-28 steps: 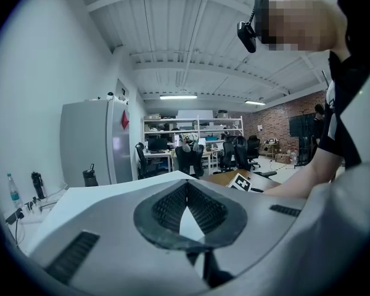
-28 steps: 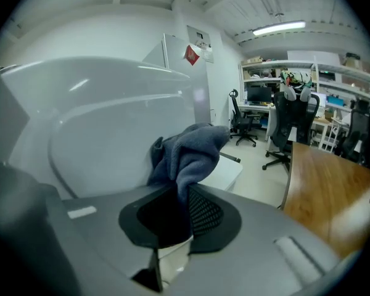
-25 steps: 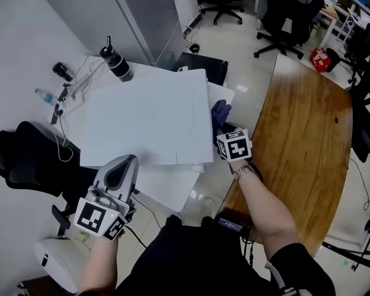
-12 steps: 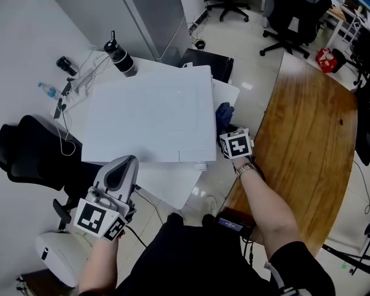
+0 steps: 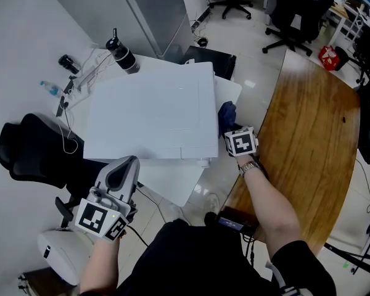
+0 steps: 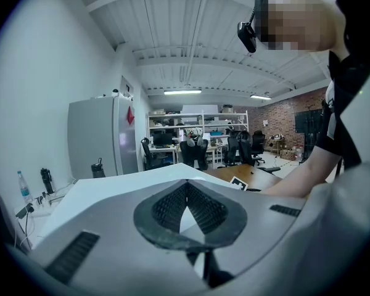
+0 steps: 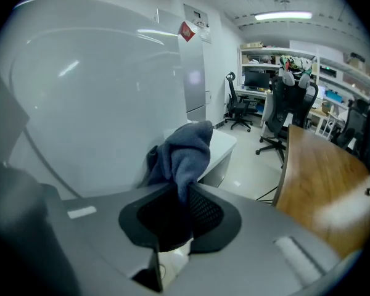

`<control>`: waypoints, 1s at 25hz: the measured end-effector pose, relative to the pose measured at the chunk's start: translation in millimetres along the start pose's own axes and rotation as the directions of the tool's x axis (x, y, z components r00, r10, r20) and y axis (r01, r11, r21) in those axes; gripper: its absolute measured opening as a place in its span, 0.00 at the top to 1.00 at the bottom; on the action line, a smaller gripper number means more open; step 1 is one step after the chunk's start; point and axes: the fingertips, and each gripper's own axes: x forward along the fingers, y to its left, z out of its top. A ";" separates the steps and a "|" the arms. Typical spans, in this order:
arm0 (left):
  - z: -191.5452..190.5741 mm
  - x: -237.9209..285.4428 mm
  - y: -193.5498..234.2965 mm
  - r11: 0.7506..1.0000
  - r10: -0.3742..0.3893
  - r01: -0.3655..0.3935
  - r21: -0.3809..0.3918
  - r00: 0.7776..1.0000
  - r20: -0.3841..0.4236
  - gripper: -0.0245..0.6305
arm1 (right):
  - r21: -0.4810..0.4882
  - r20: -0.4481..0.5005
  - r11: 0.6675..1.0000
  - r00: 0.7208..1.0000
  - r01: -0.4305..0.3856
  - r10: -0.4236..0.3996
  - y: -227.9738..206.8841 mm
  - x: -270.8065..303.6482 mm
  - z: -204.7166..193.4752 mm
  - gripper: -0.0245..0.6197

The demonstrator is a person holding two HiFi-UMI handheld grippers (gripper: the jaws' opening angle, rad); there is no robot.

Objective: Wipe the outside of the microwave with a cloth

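The white microwave [image 5: 148, 113] fills the middle of the head view, seen from above. My right gripper [image 5: 229, 121] hangs beside its right side wall, shut on a dark blue cloth [image 5: 227, 111]. In the right gripper view the cloth [image 7: 184, 150] bunches up out of the closed jaws of that gripper [image 7: 176, 193], close against the microwave's pale side [image 7: 92, 97]. My left gripper [image 5: 124, 164] is held near the microwave's front left corner, shut and holding nothing. In the left gripper view its jaws meet at the tip [image 6: 186, 193], pointing over the microwave top [image 6: 129, 180].
A wooden table [image 5: 308, 134] runs along the right. A dark bottle [image 5: 122, 53] and cables stand behind the microwave on the white desk [image 5: 172, 187]. A black chair [image 5: 31, 153] is at the left, a grey fridge [image 5: 129, 11] at the back.
My right gripper has sunk a little along the microwave's right side with the cloth still in it. The left gripper has kept still.
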 end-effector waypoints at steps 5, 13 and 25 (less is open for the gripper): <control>-1.8 2.4 -4.4 1.000 -0.029 0.029 -0.010 1.000 0.010 0.96 | 0.014 0.026 1.000 0.999 0.028 -0.029 -9.4 -17.7 2.5 0.88; -0.7 1.4 -14.3 0.994 -0.107 0.109 -0.022 0.993 0.052 0.96 | 0.023 0.082 0.996 0.993 0.085 -0.087 -14.1 -61.9 9.4 0.88; -2.1 -33.0 -17.6 0.974 -0.218 0.225 -0.039 0.967 0.131 0.96 | 0.050 0.210 0.983 0.961 0.175 -0.181 22.2 -165.3 16.0 0.88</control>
